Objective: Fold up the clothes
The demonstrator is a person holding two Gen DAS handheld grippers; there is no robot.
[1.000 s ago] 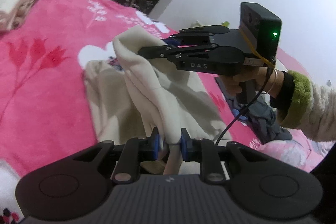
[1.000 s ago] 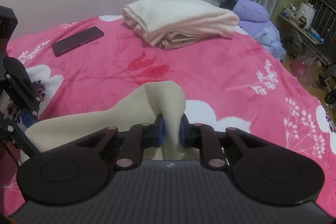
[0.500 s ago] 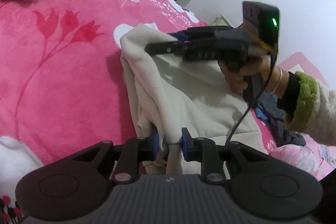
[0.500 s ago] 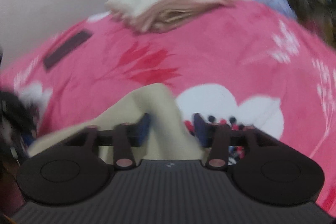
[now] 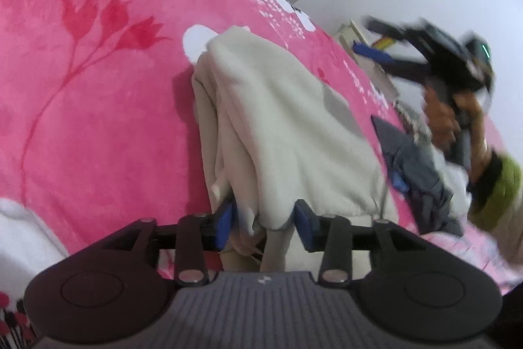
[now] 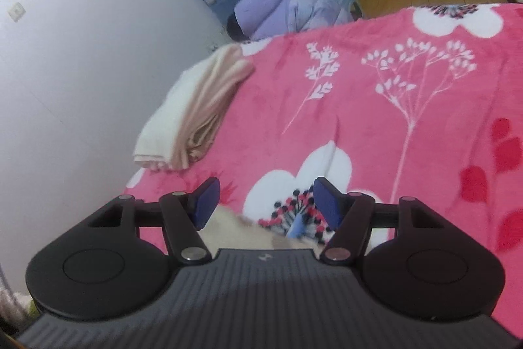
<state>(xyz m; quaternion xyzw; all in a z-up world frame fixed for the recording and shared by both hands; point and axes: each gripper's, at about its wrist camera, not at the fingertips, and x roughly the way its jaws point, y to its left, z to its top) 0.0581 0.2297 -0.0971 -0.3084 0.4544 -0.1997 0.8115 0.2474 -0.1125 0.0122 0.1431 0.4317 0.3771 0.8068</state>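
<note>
Left wrist view: cream garment (image 5: 287, 120) between spread left hand-held gripper (image 5: 264, 219) pads; right hand-held gripper (image 6: 266, 201) agape, empty.

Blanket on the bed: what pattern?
Pink blanket with white flowers, white sprigs and red leaves; clearest in the right wrist view.

In the left wrist view the right tool (image 5: 385, 38) and the hand (image 5: 447, 116) holding it are smeared by motion blur, so how its blue pads stand cannot be read there. The cream garment (image 5: 287, 126) runs down behind the left tool (image 5: 264, 219), hiding its near hem. In the right wrist view only a blurred sliver of that garment shows between the fingers, and the folded cream stack (image 6: 196, 110) is soft-edged.
</note>
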